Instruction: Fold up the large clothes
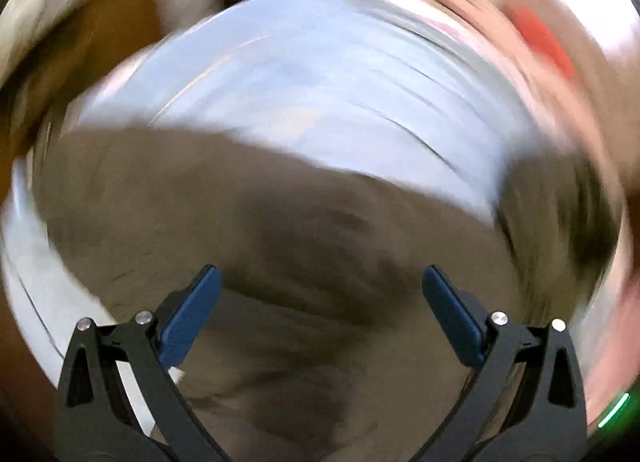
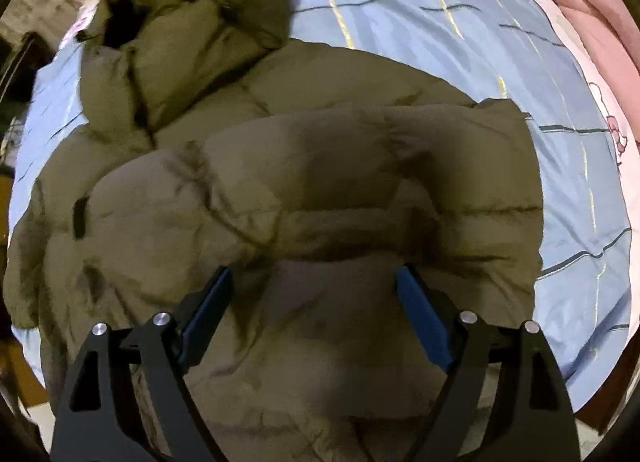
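Jacket (image 2: 280,189) flat on bed (image 2: 460,41), sleeve (image 2: 360,149) folded across chest, hood (image 2: 188,13) at far end. Right claw (image 2: 314,310) spread, empty, above hem. Left claw (image 1: 320,310) spread too, view smeared. Risk: puffy, slick fill springing sleeve open; shallow pinch slipping off.

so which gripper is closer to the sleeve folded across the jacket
Right, likely. The right gripper hangs open with the sleeve just past its fingers. The left gripper is open over blurred jacket fabric, no sleeve discernible there.
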{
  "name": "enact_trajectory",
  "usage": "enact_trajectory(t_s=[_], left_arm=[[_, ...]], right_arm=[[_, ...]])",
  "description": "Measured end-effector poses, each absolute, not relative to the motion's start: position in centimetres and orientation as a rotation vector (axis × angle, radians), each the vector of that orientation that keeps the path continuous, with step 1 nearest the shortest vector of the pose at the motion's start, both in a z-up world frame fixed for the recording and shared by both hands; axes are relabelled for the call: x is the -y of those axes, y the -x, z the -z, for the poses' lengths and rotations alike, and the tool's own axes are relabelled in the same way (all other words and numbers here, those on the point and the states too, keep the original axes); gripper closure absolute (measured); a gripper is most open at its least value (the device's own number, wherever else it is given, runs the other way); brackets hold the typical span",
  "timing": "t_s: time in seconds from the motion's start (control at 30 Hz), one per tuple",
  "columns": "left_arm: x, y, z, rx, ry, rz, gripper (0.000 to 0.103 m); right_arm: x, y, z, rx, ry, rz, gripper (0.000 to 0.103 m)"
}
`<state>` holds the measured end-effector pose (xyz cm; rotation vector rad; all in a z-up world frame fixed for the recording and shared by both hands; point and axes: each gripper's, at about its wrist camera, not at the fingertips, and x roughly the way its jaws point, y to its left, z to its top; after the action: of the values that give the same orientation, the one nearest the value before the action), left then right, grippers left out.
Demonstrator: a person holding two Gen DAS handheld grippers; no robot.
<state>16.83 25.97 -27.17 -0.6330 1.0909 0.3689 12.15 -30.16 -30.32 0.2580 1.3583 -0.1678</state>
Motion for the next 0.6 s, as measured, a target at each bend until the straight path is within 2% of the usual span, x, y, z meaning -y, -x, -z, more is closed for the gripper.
enact_trajectory(t_s=[0.13, 0.23, 0.47, 0.6], left_arm=[[-38.1, -12.0, 32.0, -1.098, 1.058, -0.596, 0.002], [-41.9, -9.2, 33.1, -1.032, 1.184, -0.706, 0.002], [-46.0, -7.1, 32.7, -0.978, 1.151, -0.859, 0.002], [-46.8, -8.8, 34.7, -1.042, 1.165, -0.773, 0.003]], right_arm=[[30.1, -10.7, 30.8, -1.386, -0.309, 0.147, 0.018], [29.4, -10.7, 30.9, -1.4, -0.355, 0.13, 0.018], [28.0, -9.3, 30.5, -1.405, -0.324, 0.137, 0.018], [27.6, -8.8, 30.7, -1.418, -0.316, 0.14, 0.018]])
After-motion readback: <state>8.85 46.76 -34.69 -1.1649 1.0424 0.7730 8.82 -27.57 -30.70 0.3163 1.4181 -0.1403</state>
